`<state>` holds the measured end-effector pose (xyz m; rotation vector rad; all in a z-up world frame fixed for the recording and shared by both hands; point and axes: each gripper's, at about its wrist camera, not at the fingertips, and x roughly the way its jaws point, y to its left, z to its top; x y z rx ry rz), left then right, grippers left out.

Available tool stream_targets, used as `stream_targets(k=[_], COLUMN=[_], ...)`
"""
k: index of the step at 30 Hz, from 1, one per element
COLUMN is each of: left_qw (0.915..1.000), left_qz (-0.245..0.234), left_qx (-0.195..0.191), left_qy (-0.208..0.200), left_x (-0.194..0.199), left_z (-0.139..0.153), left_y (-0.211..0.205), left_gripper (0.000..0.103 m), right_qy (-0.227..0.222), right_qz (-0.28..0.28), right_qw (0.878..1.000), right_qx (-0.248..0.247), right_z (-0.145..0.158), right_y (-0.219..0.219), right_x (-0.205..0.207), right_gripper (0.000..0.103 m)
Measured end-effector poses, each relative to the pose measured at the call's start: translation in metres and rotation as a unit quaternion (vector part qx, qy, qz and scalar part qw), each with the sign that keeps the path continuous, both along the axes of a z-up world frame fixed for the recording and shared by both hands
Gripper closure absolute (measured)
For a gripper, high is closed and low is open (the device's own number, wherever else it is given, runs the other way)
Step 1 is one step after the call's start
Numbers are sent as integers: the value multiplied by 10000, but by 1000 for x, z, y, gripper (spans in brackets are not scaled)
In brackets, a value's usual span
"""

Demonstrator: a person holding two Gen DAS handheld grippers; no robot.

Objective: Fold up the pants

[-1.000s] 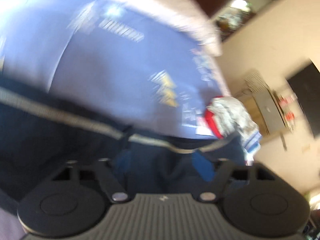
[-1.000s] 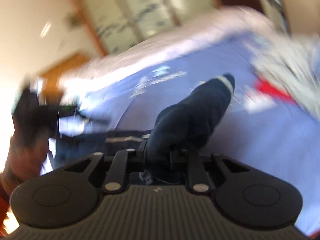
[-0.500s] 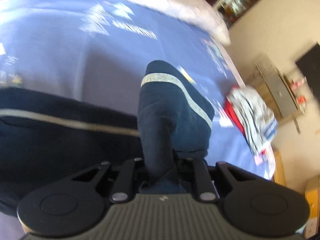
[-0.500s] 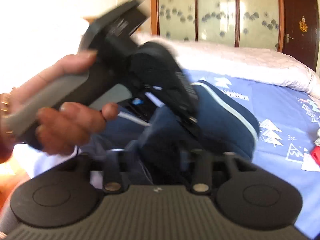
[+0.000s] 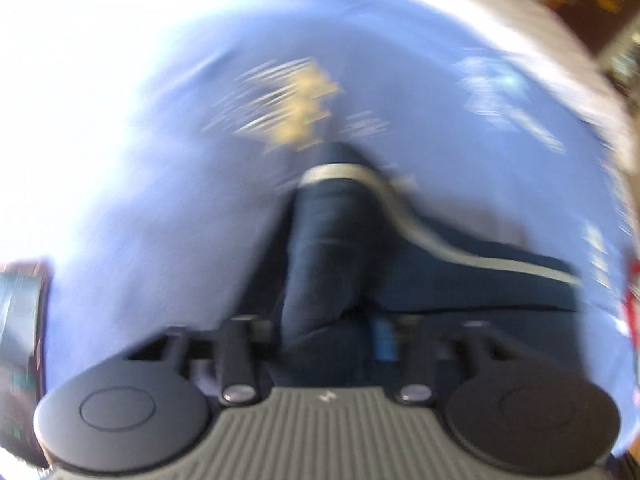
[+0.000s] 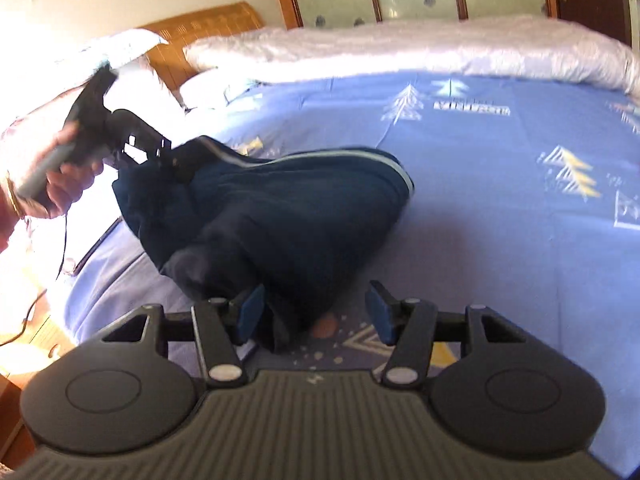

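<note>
The dark navy pants (image 6: 296, 208) with a pale side stripe lie bunched on the blue bed sheet (image 6: 500, 208). My right gripper (image 6: 316, 314) is open at the near edge of the pants, its blue pads (image 6: 250, 312) apart and holding nothing. The left gripper (image 6: 160, 152) shows at the far left of the right wrist view, held in a hand, shut on the far end of the pants. In the blurred left wrist view the pants (image 5: 328, 248) run up from between my left gripper's (image 5: 332, 332) fingers.
A white quilt (image 6: 420, 48) lies along the far side of the bed. A wooden headboard (image 6: 204, 28) and pillows are at the back left. Wardrobe doors stand behind. A wooden floor edge shows at the lower left.
My right gripper has let go of the pants and opened, and it has pulled back. The left gripper has carried its end of the pants to the far left.
</note>
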<state>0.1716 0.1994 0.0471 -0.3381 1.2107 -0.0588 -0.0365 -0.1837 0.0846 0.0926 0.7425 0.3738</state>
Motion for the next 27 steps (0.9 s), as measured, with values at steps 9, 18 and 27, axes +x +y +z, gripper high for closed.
stream_targets(k=[9,18,27], left_qw=[9962,9990,9970], left_qz=[177,238,99], left_qx=[-258,255,205], left_qy=[-808,-268,-735], left_x=[-48,-38,-35], left_z=[28,-6,12], left_y=[32,31,46], left_gripper=[18,17,4], right_qy=[-33,1276,892], right_qz=[179,840,17], right_qw=[9979,9882,9813], right_qx=[615,102,1706], right_z=[10,-42,-3], right_y=[12,62,-15], right_x=[24,57,51], right_gripper=[44,85,40])
